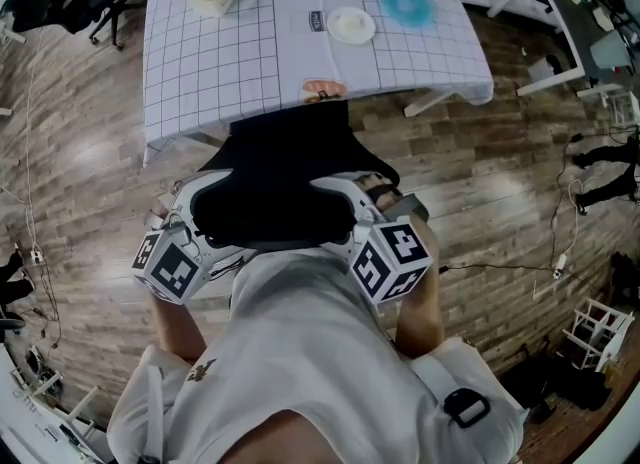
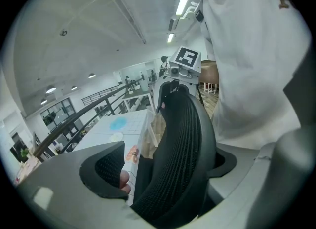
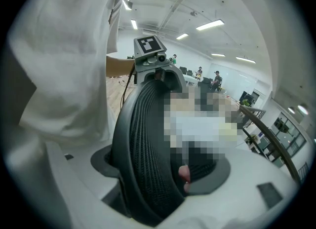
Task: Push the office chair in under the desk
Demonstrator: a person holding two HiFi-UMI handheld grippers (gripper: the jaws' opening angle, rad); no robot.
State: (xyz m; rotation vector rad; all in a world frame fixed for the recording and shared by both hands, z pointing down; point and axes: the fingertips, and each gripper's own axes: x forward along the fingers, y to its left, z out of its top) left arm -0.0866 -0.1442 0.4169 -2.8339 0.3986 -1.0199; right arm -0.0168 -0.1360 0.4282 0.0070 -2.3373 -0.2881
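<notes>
- Straddling the top rim of the chair [image 1: 280, 177], the left gripper [image 1: 200, 202] and right gripper [image 1: 350, 197] sit just in front of the person's chest, one near each upper corner.
- Both claws stand wide. The mesh back [image 2: 182, 144] leans on one jaw with a gap at the other, so it is cupped, not pinched.
- The mesh probably gives, while the rim looks stiff. An office chair is likely heavy and apt to swivel, so an even push on both corners seems best.
- The seat seems partly beneath the desk [image 1: 200, 82] edge, and the back is well short of it.
- Only the head view shows chair against desk and the plate [image 1: 351, 24]. Only the gripper views show the jaw gaps.
</notes>
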